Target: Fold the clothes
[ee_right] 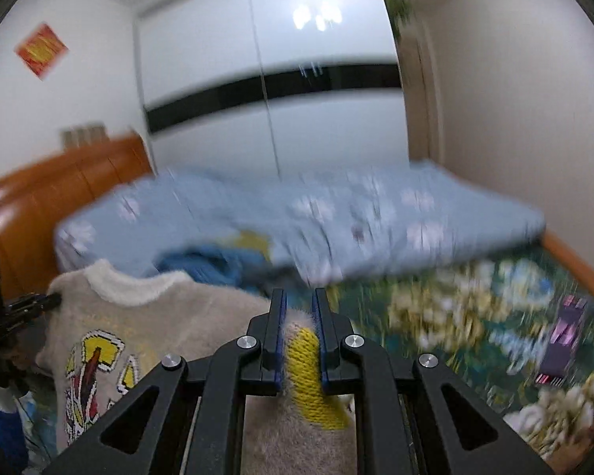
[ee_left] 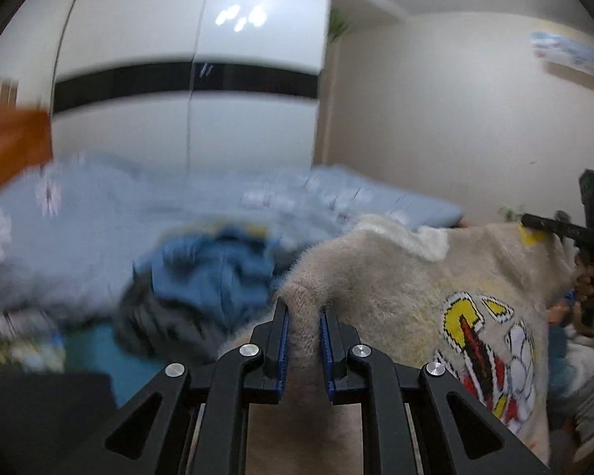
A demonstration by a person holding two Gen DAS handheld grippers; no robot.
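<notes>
Nearest the lens, the left tongs point(ee_left: 303, 312) are pinched nearly closed on a fold of the fuzzy beige sweater point(ee_left: 415, 277), the cloth bunched between the blue pads. The right tongs point(ee_right: 300, 297) are likewise clamped, gripping a part with a yellow knitted patch. Each tool shows at the far side of the other's view, so the sweater hangs stretched between them, printed front showing, held up off the bed point(ee_right: 475, 316) near its front edge.

Beyond it, toward the middle of the bed, lies a heap of blue clothes point(ee_left: 214, 265), and behind that a pale blue quilt point(ee_right: 336, 213) runs along the back edge by the wardrobe point(ee_left: 190, 79). A small dark object point(ee_right: 562, 336) lies on the patterned sheet at the right side.

This looks like the spreading step: the garment is lifted for laying flat. The next move probably calls for lowering both grips evenly, keeping the cloth taut, onto the free sheet right of the heap. Room is tight: the heap crowds the left, the quilt the back, the wooden frame point(ee_right: 574, 257) the right edge.
</notes>
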